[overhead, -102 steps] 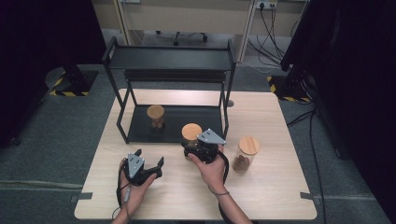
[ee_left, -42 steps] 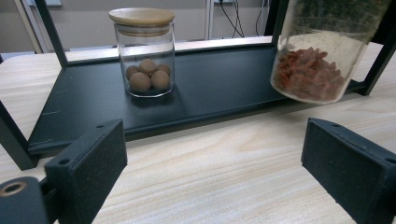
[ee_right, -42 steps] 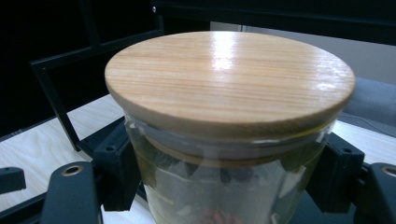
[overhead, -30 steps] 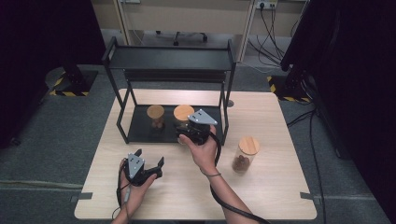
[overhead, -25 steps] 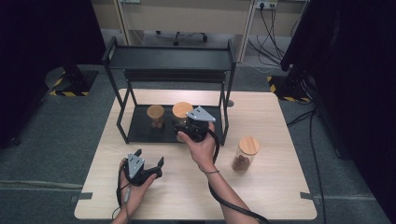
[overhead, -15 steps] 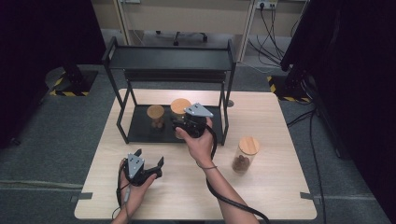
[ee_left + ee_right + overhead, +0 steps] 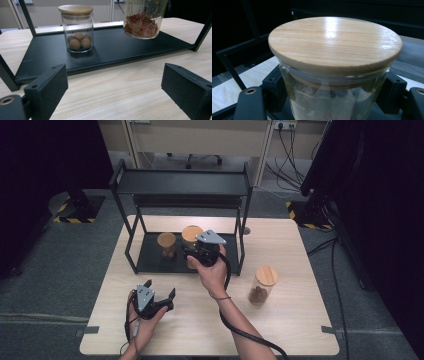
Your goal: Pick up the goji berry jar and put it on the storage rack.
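Jar with reddish contents [image 7: 143, 21], wooden lid [image 7: 334, 42], pinched in right gripper [image 7: 192, 254] at frame centre, hovering above rack's lower shelf [image 7: 150, 257], not yet set down. Jar of brown balls [image 7: 167, 245] already shelved; third jar [image 7: 262, 286] waiting lower right on table [image 7: 300, 320]. Left gripper [image 7: 160, 292] spread, idle, lower left.

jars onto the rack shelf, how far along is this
Done: one jar of brown balls stands on the rack's lower shelf. In hand: the right gripper is clamped on a second jar, holding it tilted just above the shelf, not yet set down. Left: a third jar waits on the table. The left gripper rests open.
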A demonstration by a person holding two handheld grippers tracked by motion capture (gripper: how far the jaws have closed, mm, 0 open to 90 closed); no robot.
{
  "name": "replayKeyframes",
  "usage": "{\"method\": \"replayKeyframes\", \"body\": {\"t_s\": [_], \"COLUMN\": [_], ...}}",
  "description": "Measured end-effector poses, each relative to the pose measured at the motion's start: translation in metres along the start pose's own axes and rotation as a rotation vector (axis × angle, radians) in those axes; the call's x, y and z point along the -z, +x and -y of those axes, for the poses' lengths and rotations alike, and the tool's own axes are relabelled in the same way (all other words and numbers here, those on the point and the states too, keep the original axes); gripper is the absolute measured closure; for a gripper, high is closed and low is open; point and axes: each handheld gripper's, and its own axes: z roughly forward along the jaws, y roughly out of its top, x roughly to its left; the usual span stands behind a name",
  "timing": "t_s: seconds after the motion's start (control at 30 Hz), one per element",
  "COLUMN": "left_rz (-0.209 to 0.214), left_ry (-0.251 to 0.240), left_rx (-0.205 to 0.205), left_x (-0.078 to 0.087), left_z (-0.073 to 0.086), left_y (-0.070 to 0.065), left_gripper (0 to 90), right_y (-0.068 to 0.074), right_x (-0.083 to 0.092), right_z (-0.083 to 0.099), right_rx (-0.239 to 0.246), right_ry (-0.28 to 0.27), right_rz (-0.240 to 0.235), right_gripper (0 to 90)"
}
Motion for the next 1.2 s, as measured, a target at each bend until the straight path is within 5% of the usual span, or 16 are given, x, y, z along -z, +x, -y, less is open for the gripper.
{"method": "replayKeyframes", "body": {"t_s": [1.2], "left_rz": [0.001], "left_ry": [-0.003], "left_rx": [0.0], "left_x": [0.0003], "left_z": [0.0001], "left_y": [0.0], "left_gripper": [6.7], "right_y": [0.003], "right_x": [-0.0049], "right_z": [-0.005], "right_rx": [0.0], "right_ry": [0.001], "right_rz": [-0.004], "right_gripper": [25.4]}}
